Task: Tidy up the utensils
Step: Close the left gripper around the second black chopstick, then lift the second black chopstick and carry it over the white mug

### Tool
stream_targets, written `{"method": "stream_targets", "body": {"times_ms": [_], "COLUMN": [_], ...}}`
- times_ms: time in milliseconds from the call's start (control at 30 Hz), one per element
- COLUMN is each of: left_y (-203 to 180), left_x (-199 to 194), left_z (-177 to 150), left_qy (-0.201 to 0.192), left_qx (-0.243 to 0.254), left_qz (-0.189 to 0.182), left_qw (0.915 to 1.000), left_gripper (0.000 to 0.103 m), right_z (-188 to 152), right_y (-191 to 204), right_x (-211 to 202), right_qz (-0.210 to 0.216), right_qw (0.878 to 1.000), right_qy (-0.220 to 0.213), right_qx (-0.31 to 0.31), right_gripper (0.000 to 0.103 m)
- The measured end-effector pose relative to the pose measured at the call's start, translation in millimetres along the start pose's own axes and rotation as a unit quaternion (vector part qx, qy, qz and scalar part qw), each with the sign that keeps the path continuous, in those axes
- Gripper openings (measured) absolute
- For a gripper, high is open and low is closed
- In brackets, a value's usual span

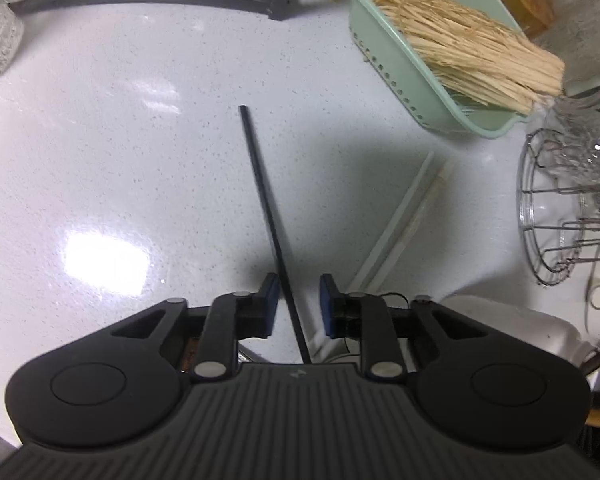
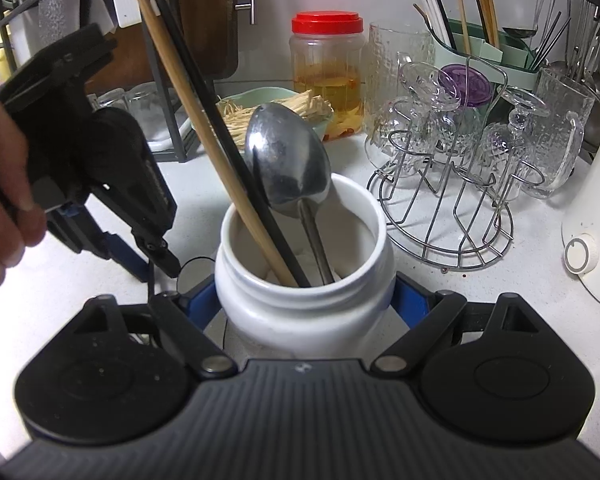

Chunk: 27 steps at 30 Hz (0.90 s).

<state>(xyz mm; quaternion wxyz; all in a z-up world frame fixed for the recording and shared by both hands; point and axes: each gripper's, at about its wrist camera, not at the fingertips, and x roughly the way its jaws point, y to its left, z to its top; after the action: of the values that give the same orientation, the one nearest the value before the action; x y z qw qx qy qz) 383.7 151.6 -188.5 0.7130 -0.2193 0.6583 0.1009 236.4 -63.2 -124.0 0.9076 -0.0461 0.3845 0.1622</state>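
- The right gripper (image 2: 306, 308) is clenched on the white jar (image 2: 260, 312). Its blue pads press the jar wall at 9 and 3 o'clock.
- The jar stands upright on the white counter (image 2: 440, 292) and holds three utensils.
- A wooden chopstick (image 2: 204, 132) and a black chopstick (image 2: 220, 140) lean side by side toward 11 o'clock.
- A metal spoon (image 2: 288, 160) stands handle down with its bowl above the rim, just right of the two chopsticks.
- At 9 o'clock of the jar, a hand (image 2: 0, 208) holds the left gripper (image 1: 299, 300), which points down at the counter.
- In the left wrist view, the left gripper is released: a dark chopstick (image 1: 260, 184) runs between its pads toward 12 o'clock. A gap shows on the right pad's side.
- Whether the dark chopstick rests on the counter cannot be told.
- At 2 o'clock of the left gripper, a white chopstick (image 1: 396, 220) and a pale wooden chopstick (image 1: 416, 216) lie together on the counter.
- At 3 o'clock in that view stands a wire rack (image 1: 540, 208). In the right wrist view it holds upturned glasses (image 2: 420, 120).
- Farther, at 1 o'clock, a green basket (image 1: 380, 52) holds pale strands (image 1: 460, 44).
- Behind the basket stands a clear container with a red lid (image 2: 327, 22).
- At the back, at 1 o'clock in the right wrist view, a green holder (image 2: 512, 56) holds more chopsticks upright.
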Motion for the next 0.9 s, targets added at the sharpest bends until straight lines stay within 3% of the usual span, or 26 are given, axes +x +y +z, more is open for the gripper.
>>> {"method": "stream_targets", "body": {"times_ms": [100, 400, 600, 900], "left_y": [-2, -1, 9, 22], "left_x": [-1, -12, -49, -111], "left_z": [0, -11, -38, -88], "left_qy": [-0.008, -0.047, -0.109, -0.219], "left_qx": [0.004, 0.019, 0.006, -0.008], "left_qz": [0.015, 0.033, 0.002, -0.009], "left_qw": [0.9999, 0.9982, 0.9941, 0.9756], "left_gripper": [0.007, 0.005, 0.005, 0.005], "right_z": [-1, 2, 4, 4], "right_y": [-1, -4, -5, -6], "right_x": [1, 4, 7, 8], "right_qz": [0.006, 0.023, 0.035, 0.048], "right_qw": [1.000, 0.999, 0.999, 0.998], "right_qy": [-0.003, -0.005, -0.007, -0.010], "right_qx": [-0.004, -0.022, -0.035, -0.049], "right_gripper": [0.091, 0.091, 0.091, 0.091]}}
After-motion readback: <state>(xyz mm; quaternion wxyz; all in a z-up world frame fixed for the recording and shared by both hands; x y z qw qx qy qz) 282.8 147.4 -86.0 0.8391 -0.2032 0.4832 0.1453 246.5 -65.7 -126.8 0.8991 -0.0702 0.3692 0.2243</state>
